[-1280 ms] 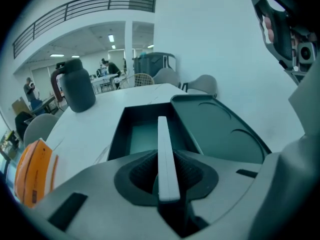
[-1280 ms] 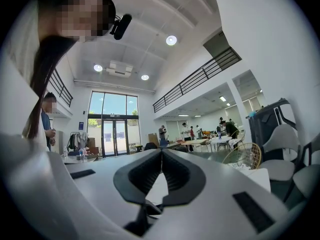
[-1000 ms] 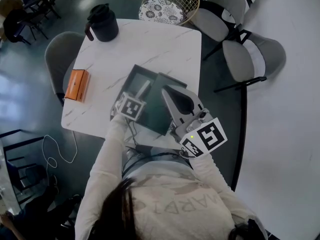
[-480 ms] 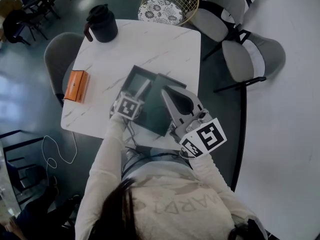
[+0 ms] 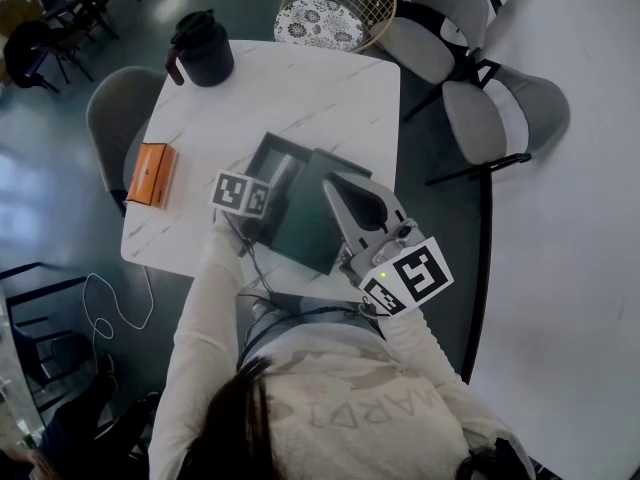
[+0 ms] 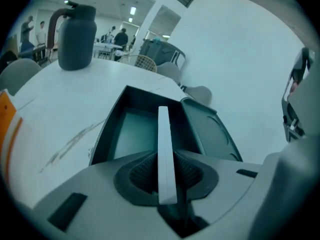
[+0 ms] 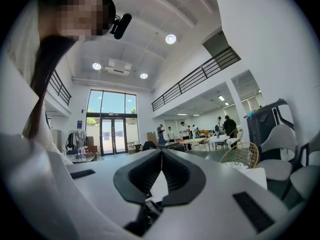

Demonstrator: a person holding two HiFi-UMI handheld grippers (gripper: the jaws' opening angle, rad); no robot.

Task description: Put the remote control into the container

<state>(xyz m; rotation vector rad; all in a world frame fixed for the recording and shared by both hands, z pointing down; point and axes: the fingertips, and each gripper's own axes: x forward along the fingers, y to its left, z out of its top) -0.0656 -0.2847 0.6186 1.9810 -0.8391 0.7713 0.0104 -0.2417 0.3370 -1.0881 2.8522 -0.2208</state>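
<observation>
A slim white remote control [image 6: 164, 149] stands edge-on between the ribbed pads of my left gripper [image 6: 165, 176], which is shut on it. It hangs over the open dark container [image 6: 107, 134] on the white marble table [image 5: 320, 93]. In the head view the left gripper [image 5: 270, 180] reaches over the container's [image 5: 262, 148] near-left side. The container's dark lid [image 5: 315, 238] lies flat beside it on the right. My right gripper [image 5: 329, 182] hovers over the lid, shut with nothing in it; in its own view the right gripper [image 7: 161, 151] points up into the room.
A black jug [image 5: 203, 46] stands at the table's far left corner and an orange box [image 5: 152, 172] near its left edge. Grey chairs [image 5: 500, 108] and a wire chair [image 5: 335, 8] surround the table. A large white round table [image 5: 570, 218] lies to the right.
My left gripper has moved up and to the far left with the remote still in it, its marker cube now over the container's left side. The right gripper has not moved.
</observation>
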